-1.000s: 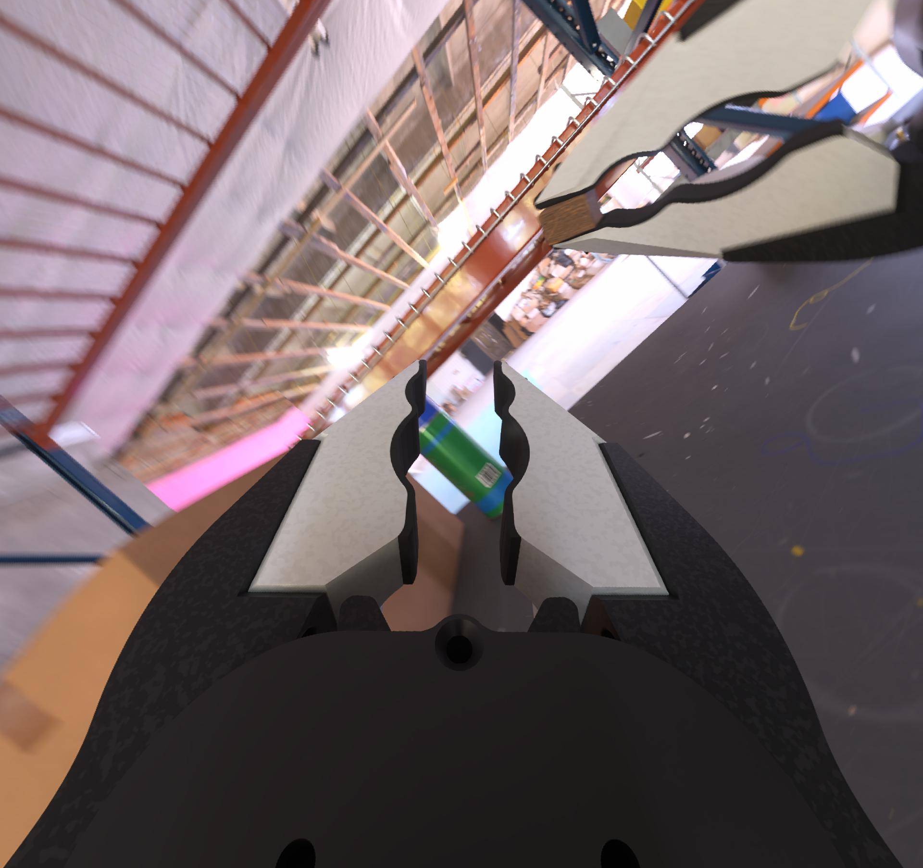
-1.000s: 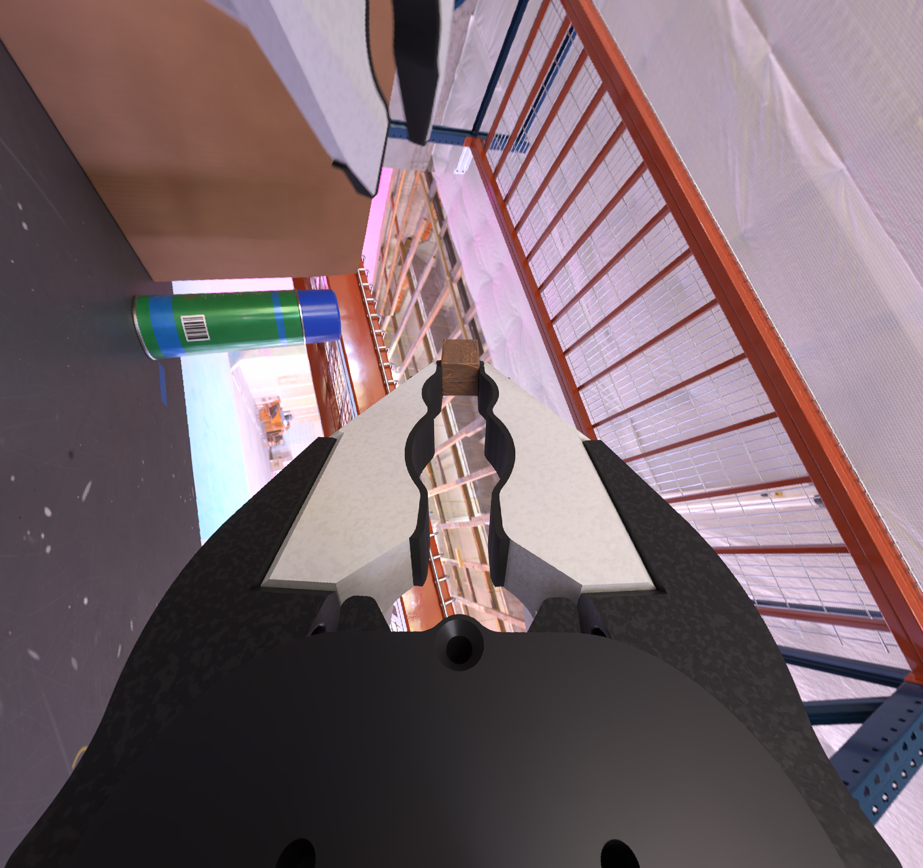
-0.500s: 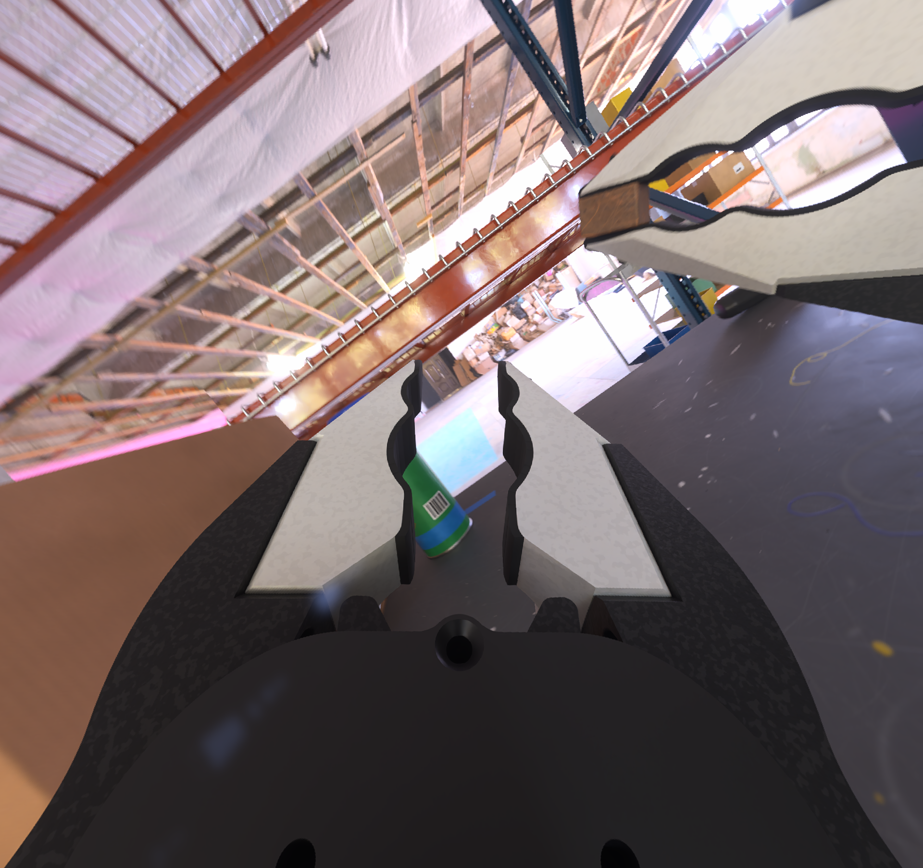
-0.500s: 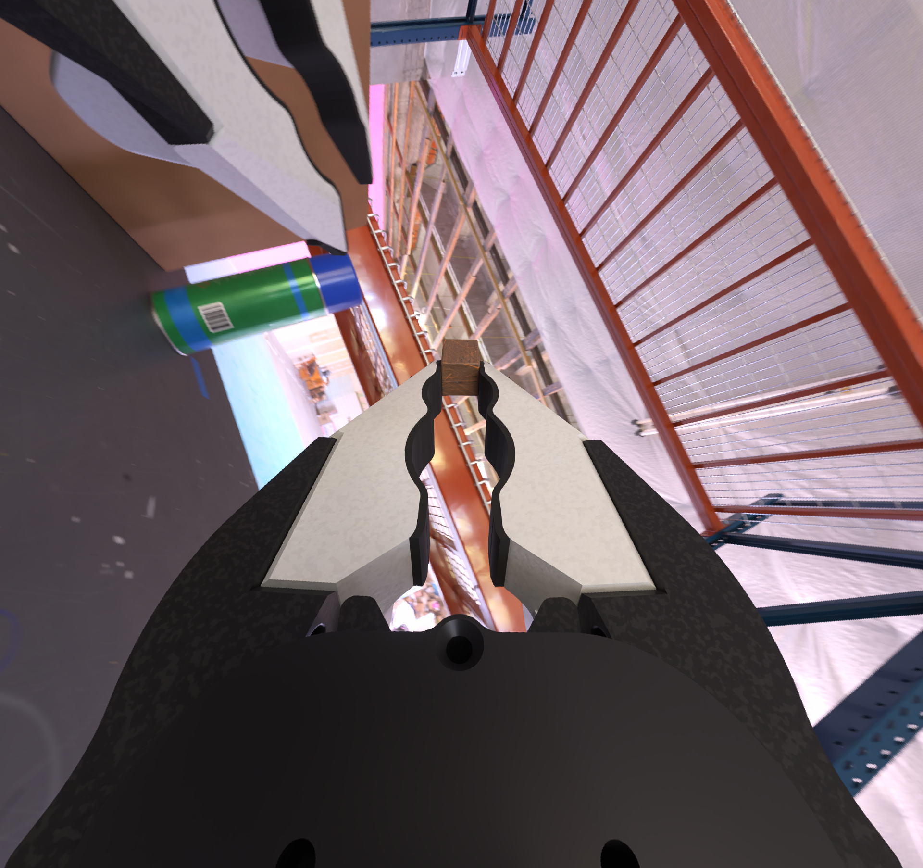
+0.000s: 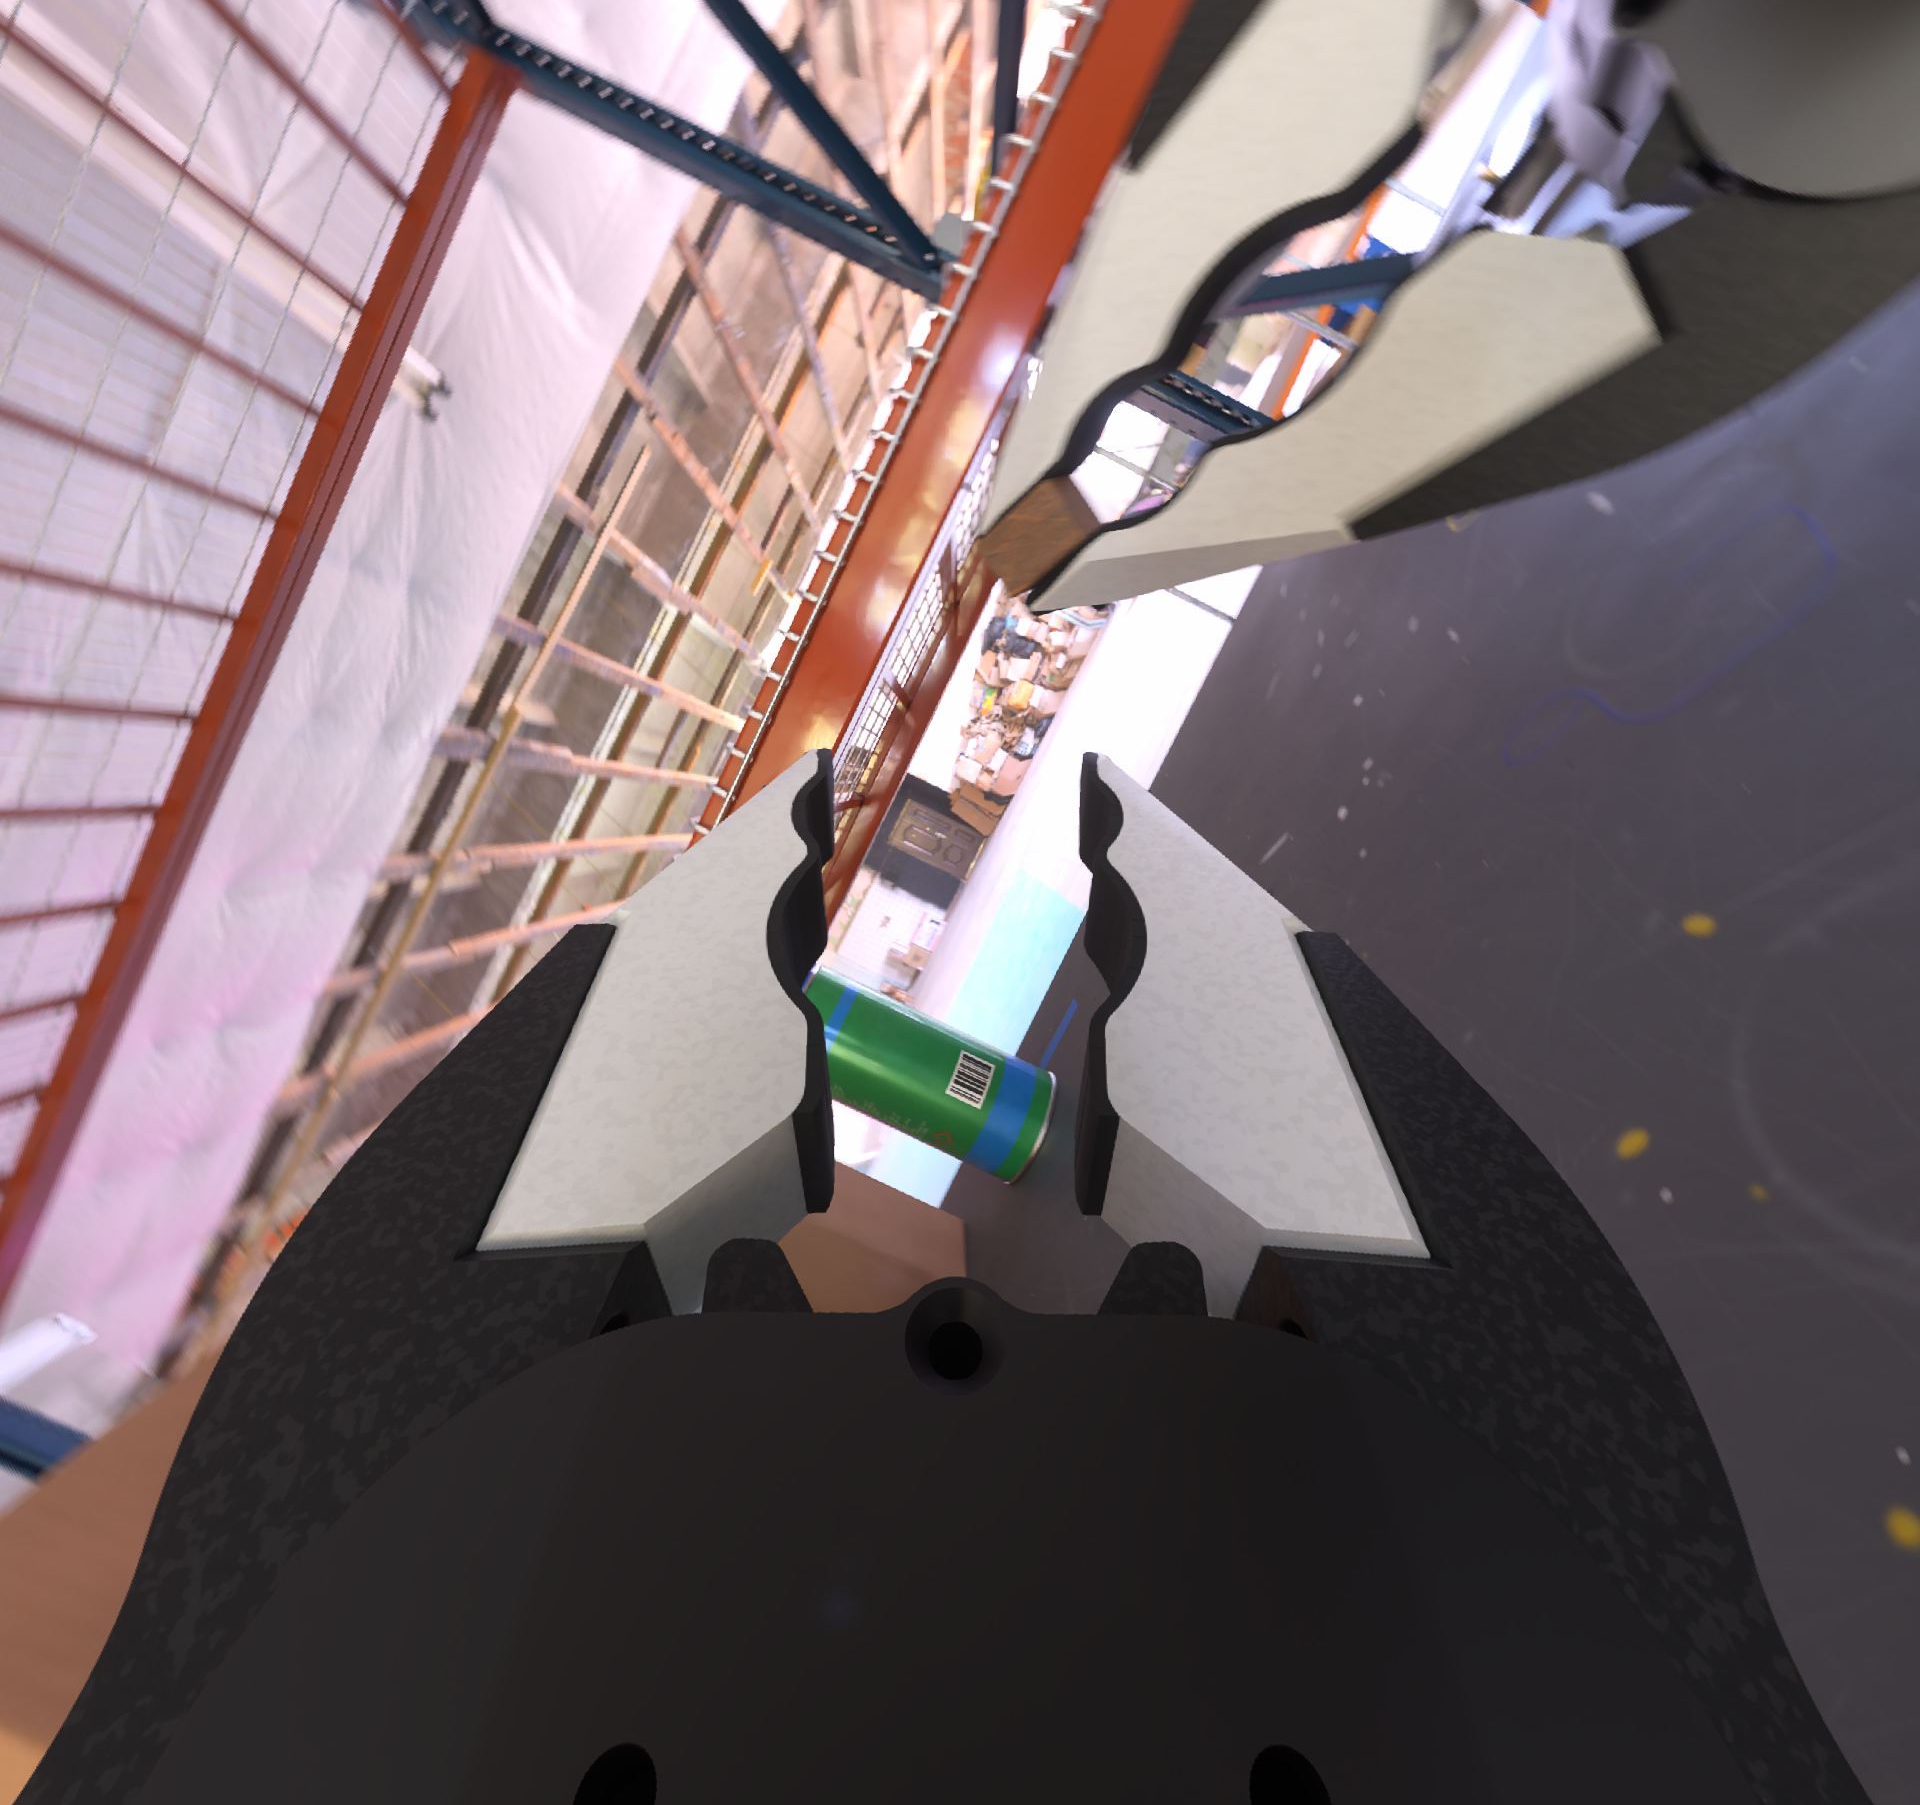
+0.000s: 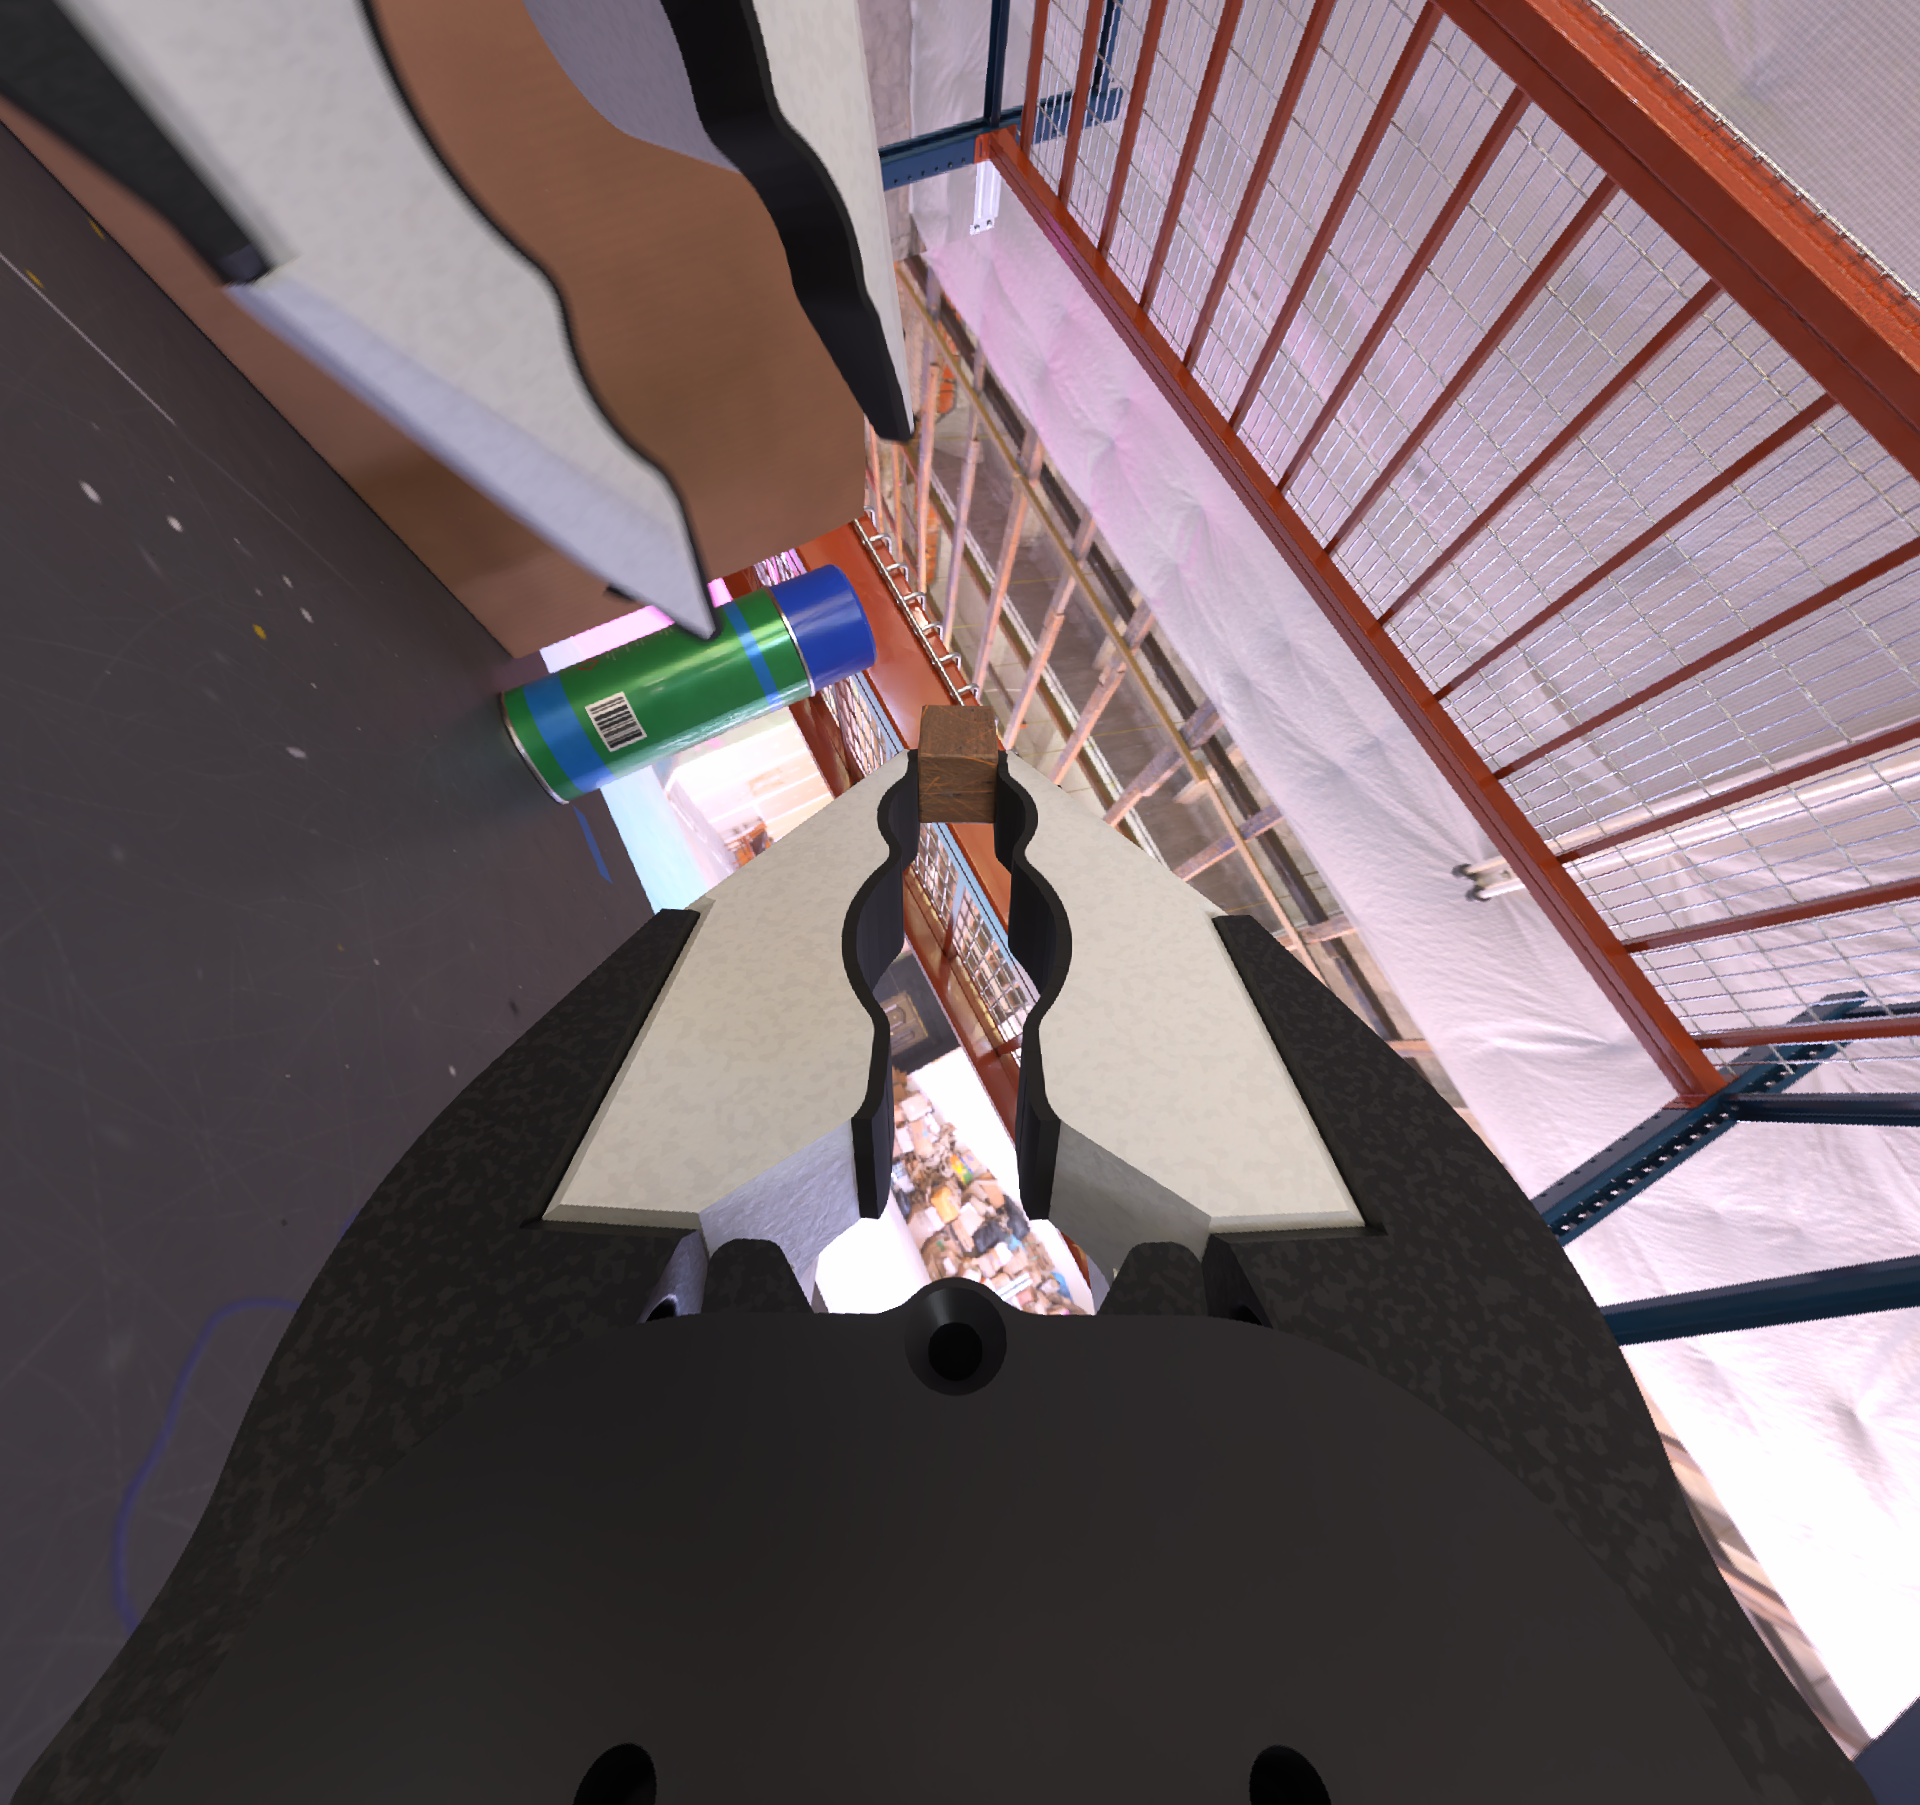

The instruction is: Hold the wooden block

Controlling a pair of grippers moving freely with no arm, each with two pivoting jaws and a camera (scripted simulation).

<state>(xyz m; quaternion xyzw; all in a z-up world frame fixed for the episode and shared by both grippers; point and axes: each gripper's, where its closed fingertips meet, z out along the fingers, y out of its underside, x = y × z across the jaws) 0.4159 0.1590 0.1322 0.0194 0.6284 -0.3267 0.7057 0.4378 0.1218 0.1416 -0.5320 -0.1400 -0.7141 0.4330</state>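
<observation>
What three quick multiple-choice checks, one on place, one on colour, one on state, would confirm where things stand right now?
1. Where is the wooden block?
A. On the floor
B. At the right gripper's fingertips
C. On top of the can

2. What colours are on the can?
A. Red and white
B. Yellow and black
C. Green and blue

3. How is the left gripper?
A. Open, holding nothing
B. Shut on the block
C. Shut on the can

Answers: 1 B, the block sits pinched between the tips. 2 C, green body with blue bands and cap. 3 A, a clear gap separates its fingers, with the can lying beyond.
</observation>
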